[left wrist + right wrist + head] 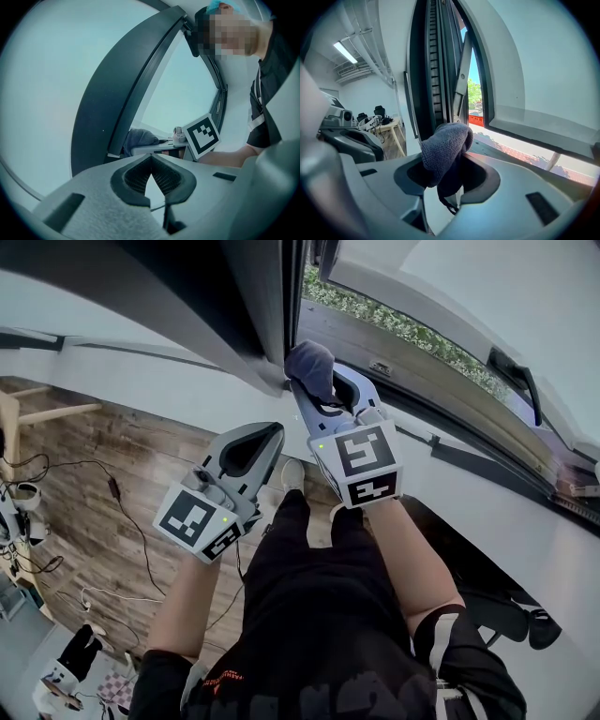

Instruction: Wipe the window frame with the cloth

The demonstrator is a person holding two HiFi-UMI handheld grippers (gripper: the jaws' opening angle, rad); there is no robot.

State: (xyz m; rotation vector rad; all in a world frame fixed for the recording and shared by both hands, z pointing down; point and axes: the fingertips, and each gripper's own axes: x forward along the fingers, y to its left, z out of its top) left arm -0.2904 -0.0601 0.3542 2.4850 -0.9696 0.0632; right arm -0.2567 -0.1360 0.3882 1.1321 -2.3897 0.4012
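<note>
We are at the wiping step. Our right tongs (319,390) are clamped on the bunched dark cloth (312,367), which sits at the foot of the dark window frame (270,315) (whether it actually touches is hard to confirm). Our left tongs (265,435) hang lower, tips together on nothing. Next, we judge, the cloth needs pressing firmly to the frame and drawing along it.

You hold 2 grippers, the left gripper (274,430) and the right gripper (322,390). The right one grips 1 cloth (312,367), with 1 window frame (272,324) just ahead.
</note>
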